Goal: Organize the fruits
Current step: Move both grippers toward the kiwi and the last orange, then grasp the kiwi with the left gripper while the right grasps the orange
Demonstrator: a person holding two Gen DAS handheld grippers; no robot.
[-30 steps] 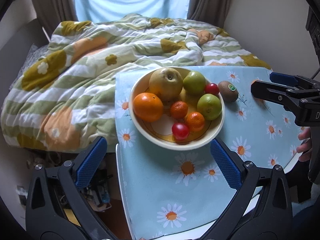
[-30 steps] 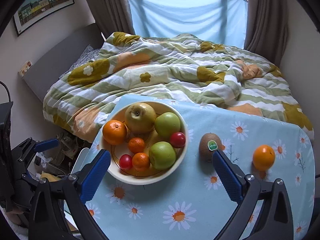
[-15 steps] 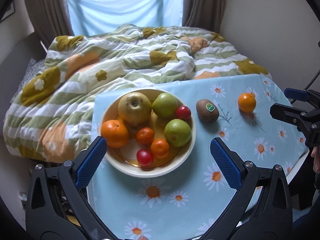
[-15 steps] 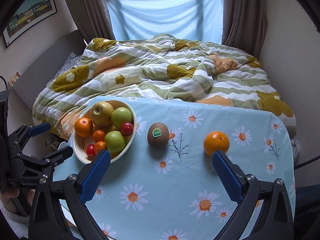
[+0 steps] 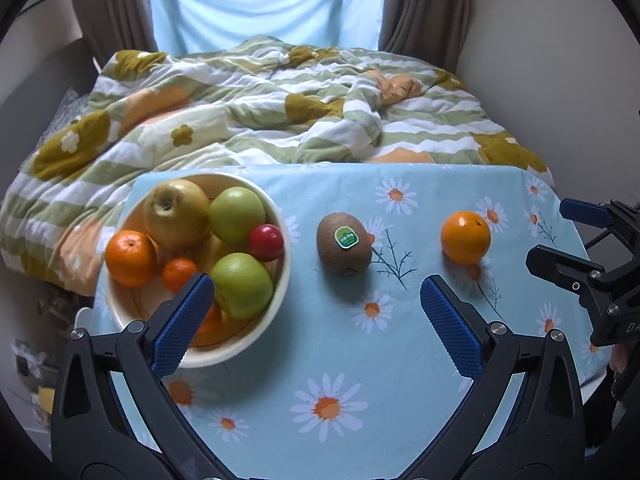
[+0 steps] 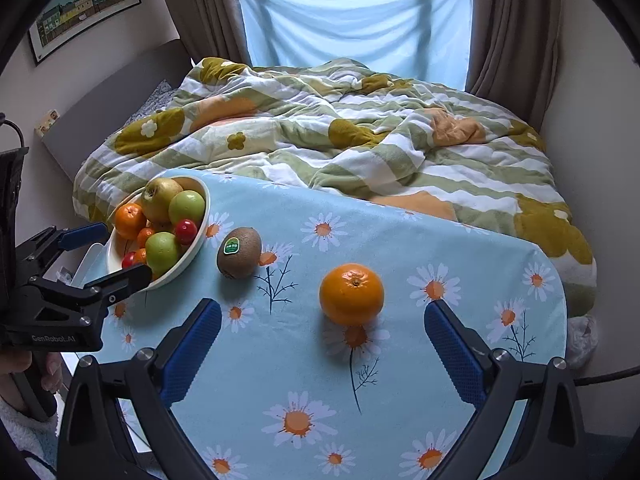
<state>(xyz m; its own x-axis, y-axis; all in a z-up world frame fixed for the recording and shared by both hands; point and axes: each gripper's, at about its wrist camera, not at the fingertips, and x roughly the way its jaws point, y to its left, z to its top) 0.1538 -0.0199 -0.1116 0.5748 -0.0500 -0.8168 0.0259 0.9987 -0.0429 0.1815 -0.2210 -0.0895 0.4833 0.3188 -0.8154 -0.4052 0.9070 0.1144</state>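
A cream bowl (image 5: pixel 276 304) (image 6: pixel 200 236) at the table's left holds several fruits: a yellow apple, green apples, oranges, red ones. A brown kiwi (image 5: pixel 344 243) (image 6: pixel 239 253) with a green sticker lies on the blue daisy tablecloth right of the bowl. A loose orange (image 5: pixel 465 237) (image 6: pixel 351 294) lies further right. My left gripper (image 5: pixel 316 324) is open and empty, near the bowl and kiwi; it also shows at the left of the right wrist view (image 6: pixel 104 254). My right gripper (image 6: pixel 322 350) is open and empty just in front of the orange; it also shows at the right of the left wrist view (image 5: pixel 560 232).
The small table (image 6: pixel 400 400) has a rounded edge on the right and front. Behind it lies a bed with a rumpled green, white and orange quilt (image 6: pixel 320 132). Walls stand close on the right, curtains and a window behind.
Both grippers have moved right across the table. The left view went from centred on the bowl to the kiwi; the right view went from the bowl and kiwi to the orange. Both stayed open.
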